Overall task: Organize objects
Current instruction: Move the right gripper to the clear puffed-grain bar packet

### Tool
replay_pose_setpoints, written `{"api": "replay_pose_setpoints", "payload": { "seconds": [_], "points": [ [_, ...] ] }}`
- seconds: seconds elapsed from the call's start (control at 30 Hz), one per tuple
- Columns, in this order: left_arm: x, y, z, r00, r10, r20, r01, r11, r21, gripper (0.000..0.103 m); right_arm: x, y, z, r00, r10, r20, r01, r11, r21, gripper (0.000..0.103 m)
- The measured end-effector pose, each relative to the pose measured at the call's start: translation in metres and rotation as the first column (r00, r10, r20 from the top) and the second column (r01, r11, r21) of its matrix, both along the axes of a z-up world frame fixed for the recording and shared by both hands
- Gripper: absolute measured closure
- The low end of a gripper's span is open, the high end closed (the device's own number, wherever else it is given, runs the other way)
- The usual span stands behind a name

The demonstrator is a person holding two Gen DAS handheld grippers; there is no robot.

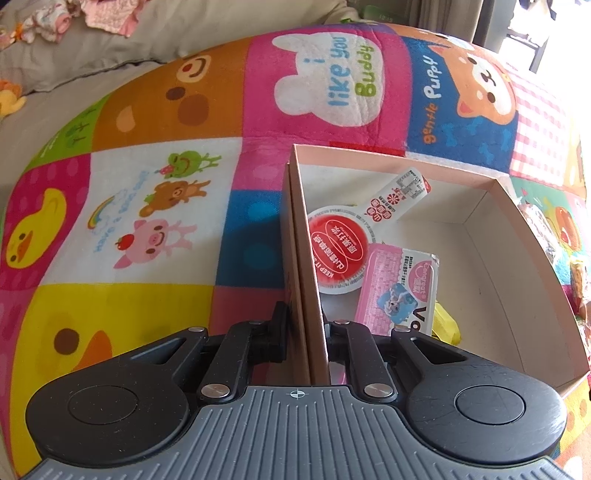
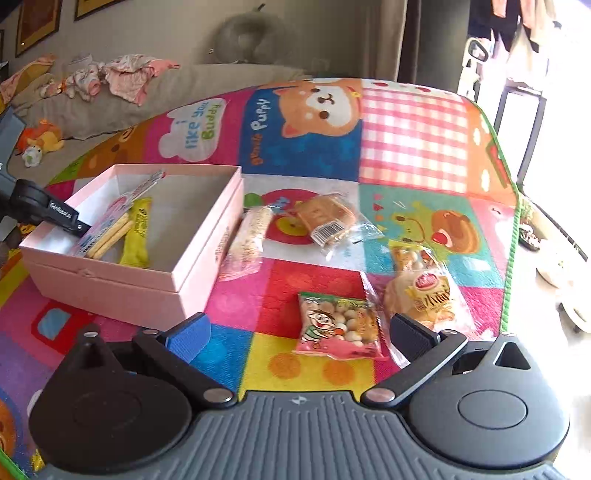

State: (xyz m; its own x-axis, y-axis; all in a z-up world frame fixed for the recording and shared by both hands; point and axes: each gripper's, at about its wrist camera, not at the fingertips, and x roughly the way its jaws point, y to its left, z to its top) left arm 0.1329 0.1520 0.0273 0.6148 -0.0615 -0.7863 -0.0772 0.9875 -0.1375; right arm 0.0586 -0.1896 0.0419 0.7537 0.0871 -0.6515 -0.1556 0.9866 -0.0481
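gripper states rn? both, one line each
Left gripper: shut on the side wall of the pink box.
Right gripper: open wide, holding nothing, above the snack packet on the mat.

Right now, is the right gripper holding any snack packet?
No, the right gripper stands wide open and empty above the play mat, with the packet of round snack balls lying on the mat between its fingers.

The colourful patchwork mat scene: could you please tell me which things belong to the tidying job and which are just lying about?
Job: pink cardboard box; cartoon snack bag of round balls; clear-wrapped pastry; long rice bar; yellow-labelled bun packet.

Lying about: orange plush toy; pink baby clothes; grey neck pillow.
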Motion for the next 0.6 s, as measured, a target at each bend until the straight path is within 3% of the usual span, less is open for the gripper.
{"api": "replay_pose_setpoints", "payload": {
  "seconds": [0.17, 0.37, 0.47, 0.6],
  "points": [
    [-0.001, -0.001, 0.000, 1.000, -0.003, -0.003, 0.003, 1.000, -0.003, 0.088, 0.017, -0.019, -0.024, 0.989, -0.054, -0.141, 0.065, 0.995, 0.081, 0.000],
    [-0.002, -0.001, 0.000, 1.000, 0.002, -0.001, -0.002, 1.000, -0.004, 0.088, 0.012, -0.013, -0.011, 0.997, 0.016, -0.072, -0.007, 0.991, 0.132, 0.006],
    [-0.002, 0.000, 0.000, 1.000, 0.002, 0.004, -0.002, 1.000, -0.008, 0.088, 0.038, -0.008, 0.005, 0.989, 0.105, -0.103, -0.076, 0.964, 0.254, 0.020],
    [-0.003, 0.001, -0.001, 1.000, 0.002, 0.006, -0.002, 1.000, -0.014, 0.087, 0.099, -0.007, 0.010, 0.977, 0.128, -0.172, -0.053, 0.922, 0.384, 0.054]
  ]
}}
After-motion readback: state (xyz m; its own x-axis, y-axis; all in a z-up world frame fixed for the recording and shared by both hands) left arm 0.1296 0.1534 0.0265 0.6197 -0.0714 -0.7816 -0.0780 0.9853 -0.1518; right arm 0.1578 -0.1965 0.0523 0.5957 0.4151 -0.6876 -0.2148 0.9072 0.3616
